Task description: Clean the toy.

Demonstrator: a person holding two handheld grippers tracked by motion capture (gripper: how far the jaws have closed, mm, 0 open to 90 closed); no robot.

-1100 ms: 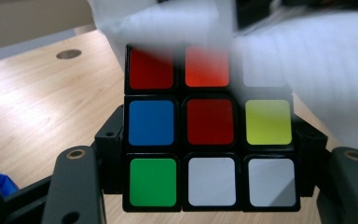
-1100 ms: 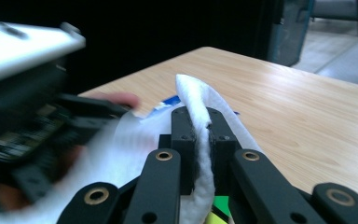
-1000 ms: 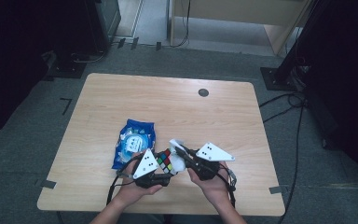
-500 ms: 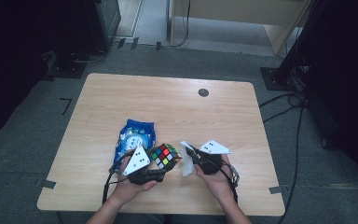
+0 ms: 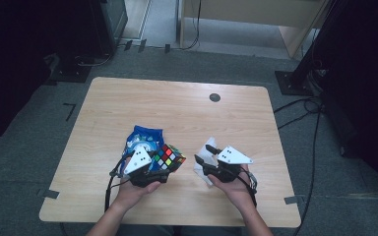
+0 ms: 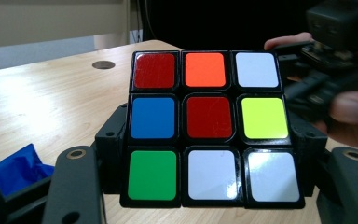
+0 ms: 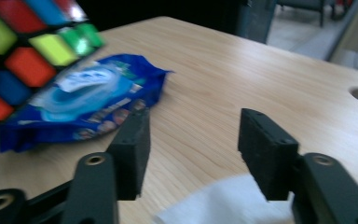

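Observation:
A scrambled Rubik's cube [image 5: 168, 157] [image 6: 209, 126] is held just above the table, with my left gripper [image 5: 162, 164] [image 6: 209, 144] shut on its two sides. To its right, my right gripper [image 5: 205, 154] [image 7: 193, 149] points toward the cube [image 7: 23, 42]. Its jaws have just been opening and nothing is between them. A white wipe [image 5: 198, 170] [image 7: 205, 205] lies on the table under that gripper. The left gripper view shows the right gripper [image 6: 326, 79] blurred beside the cube.
A blue pack of wet wipes [image 5: 140, 137] [image 7: 88, 98] lies on the wooden table [image 5: 177, 113] behind the left gripper. A round cable hole [image 5: 214, 97] sits near the far edge. Dark floor and cables surround the table.
The right gripper has drawn away from the cube to the right and sunk toward the table, and its jaws have opened off the white wipe. The left gripper has carried the cube slightly left.

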